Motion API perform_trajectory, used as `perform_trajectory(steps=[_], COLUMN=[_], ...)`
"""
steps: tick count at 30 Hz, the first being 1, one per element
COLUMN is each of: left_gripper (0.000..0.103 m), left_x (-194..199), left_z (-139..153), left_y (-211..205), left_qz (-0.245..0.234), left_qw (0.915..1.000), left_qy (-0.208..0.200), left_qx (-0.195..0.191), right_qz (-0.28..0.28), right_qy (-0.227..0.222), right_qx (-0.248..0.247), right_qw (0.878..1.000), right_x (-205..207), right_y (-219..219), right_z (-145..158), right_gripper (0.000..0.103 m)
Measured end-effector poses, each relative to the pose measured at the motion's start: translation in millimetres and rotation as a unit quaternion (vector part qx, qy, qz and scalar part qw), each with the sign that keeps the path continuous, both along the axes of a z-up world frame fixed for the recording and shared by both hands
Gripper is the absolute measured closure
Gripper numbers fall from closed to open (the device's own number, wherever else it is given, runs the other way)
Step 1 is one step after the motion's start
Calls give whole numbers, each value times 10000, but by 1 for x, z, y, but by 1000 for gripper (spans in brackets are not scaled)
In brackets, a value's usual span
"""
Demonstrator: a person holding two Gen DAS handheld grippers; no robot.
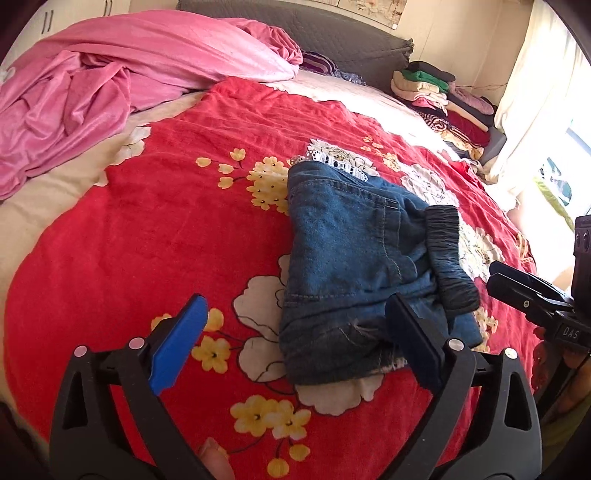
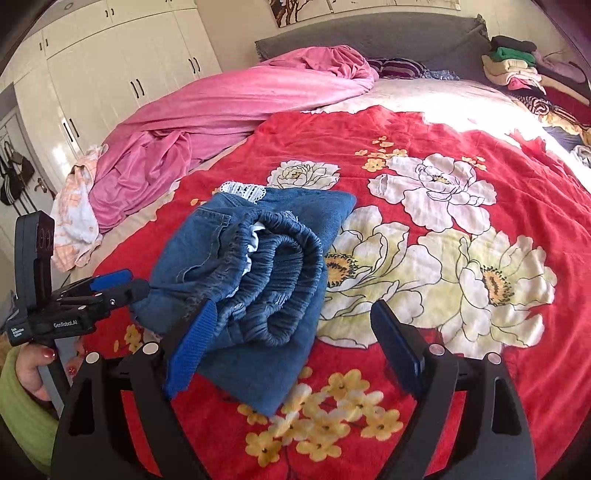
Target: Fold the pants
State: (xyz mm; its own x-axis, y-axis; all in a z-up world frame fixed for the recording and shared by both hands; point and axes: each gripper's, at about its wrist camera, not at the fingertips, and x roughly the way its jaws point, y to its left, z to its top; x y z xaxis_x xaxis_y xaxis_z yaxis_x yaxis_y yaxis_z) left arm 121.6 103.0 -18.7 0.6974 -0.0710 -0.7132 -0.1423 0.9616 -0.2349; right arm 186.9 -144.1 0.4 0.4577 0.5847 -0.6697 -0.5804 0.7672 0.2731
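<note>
Blue denim pants (image 1: 354, 251) lie folded into a small bundle on the red flowered blanket (image 1: 155, 229), the elastic waistband (image 1: 448, 254) on top at the right and white lace showing at the far end. My left gripper (image 1: 295, 339) is open and empty, just in front of the bundle's near edge. My right gripper (image 2: 295, 354) is open and empty, its left finger beside the waistband (image 2: 280, 273) of the pants (image 2: 258, 295). The right gripper also shows in the left wrist view (image 1: 524, 299), and the left gripper in the right wrist view (image 2: 114, 284).
A crumpled pink blanket (image 1: 122, 81) lies at the far left of the bed. A stack of folded clothes (image 1: 439, 99) sits at the far right by the grey headboard (image 1: 332, 33). White wardrobes (image 2: 110, 74) stand beyond the bed's left side.
</note>
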Motion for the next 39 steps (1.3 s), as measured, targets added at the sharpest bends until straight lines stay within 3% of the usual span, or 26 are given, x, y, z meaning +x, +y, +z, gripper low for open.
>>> perform_trajectory(steps=[2,3,13,22,34,39], left_gripper=[10,10,10,10,10,10], left_x=[-10,-17,-75,-103,-115,-112], left_z=[4,5,10,19,-2,-12], left_y=[-5,-7,-26,-41,-56,-60], left_qz=[-15,-25,100,174,233,217], left_qw=[10000,9999,9992,9979,9988,9993], left_qy=[-69,-114,-344,-574,-353,-189], left_qx=[-15,-12,171,257,263,254], right_qz=[-21,-16,-168,-509,-654,-740], right_qy=[-179,-241,-1251,-1584,-1415,-1119], right_qx=[5,7,-174,-109,-201,-263], right_qw=[9998,9997,9919,9860,9876,9906], right_x=[-14,-20,-87,-116,-138,-137], right_y=[-6,-7,-13,-25,-45,-48], right_z=[6,8,27,29,16,-2], right_gripper=[17,4,5,5,5,5])
